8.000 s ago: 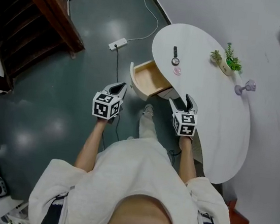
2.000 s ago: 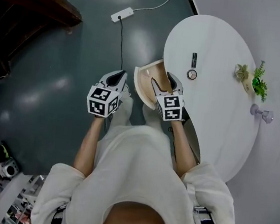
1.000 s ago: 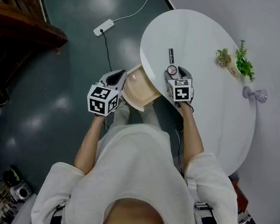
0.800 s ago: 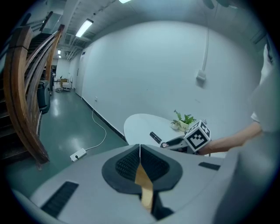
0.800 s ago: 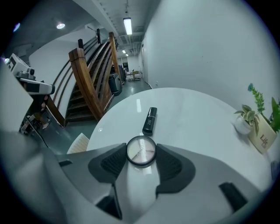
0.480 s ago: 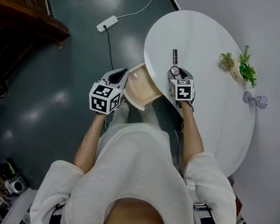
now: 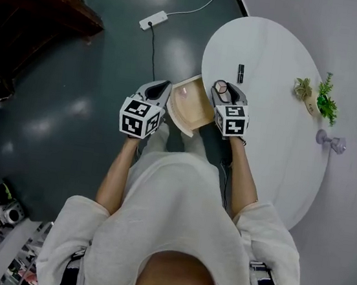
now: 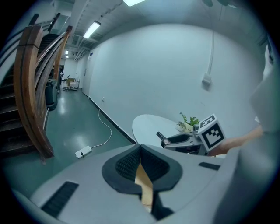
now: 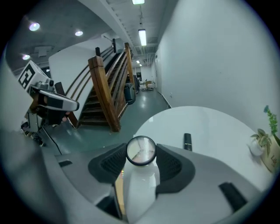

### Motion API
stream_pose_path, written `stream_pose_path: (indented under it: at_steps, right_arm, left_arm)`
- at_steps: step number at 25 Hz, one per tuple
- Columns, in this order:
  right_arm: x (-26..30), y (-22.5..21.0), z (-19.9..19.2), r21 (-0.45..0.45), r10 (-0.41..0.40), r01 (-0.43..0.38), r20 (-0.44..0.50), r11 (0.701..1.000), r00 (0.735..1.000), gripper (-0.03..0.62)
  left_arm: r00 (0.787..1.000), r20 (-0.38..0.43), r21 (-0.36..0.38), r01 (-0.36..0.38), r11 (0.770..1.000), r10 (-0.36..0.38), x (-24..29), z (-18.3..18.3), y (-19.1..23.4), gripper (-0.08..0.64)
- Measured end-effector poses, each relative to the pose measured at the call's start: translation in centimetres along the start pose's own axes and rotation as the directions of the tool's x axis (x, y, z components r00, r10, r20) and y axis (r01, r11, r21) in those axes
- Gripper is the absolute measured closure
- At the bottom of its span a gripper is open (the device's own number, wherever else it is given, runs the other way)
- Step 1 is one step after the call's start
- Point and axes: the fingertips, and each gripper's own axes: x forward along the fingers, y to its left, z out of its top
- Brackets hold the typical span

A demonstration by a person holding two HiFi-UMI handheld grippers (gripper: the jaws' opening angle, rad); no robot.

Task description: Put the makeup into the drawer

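A round compact with a clear lid [image 9: 141,151] sits between the pads of my right gripper [image 7: 223,90], which is shut on it. In the head view the compact [image 7: 221,86] hangs at the table's rim, just right of the open wooden drawer [image 7: 195,113]. A pink item [image 7: 183,91] lies inside the drawer. A black makeup tube [image 7: 241,69] rests on the white table [image 7: 274,60] beyond the compact. My left gripper [image 7: 159,88] is shut and holds nothing, at the drawer's left side.
A small potted plant [image 7: 315,98] and a purple stand [image 7: 332,140] occupy the table's far right. A power strip with its cable [image 7: 153,19] lies on the dark floor. A wooden staircase [image 9: 109,87] rises at the left.
My right gripper has closed on the compact and carried it off the table top, leftward to the drawer. The left gripper has hardly moved.
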Motion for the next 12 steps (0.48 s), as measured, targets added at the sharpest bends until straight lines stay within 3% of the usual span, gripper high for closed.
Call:
stream_pose_path:
  at_steps: [6, 12]
  right_arm:
    - [1.1, 6.8, 1.9, -0.075, 0.12, -0.119, 0.005, 0.99, 0.993, 0.38]
    - [3.6, 11.4, 0.4, -0.105, 0.203, -0.208, -0.062, 0.972, 0.977, 0.38]
  left_arm:
    - [0.999, 0.011, -0.045, -0.049, 0.998, 0.049, -2.0, -1.1, 2.1, 0.548]
    - [0.996, 0.006, -0.093, -0.092, 0.991, 0.093, -3.8, -2.6, 4.7, 0.548]
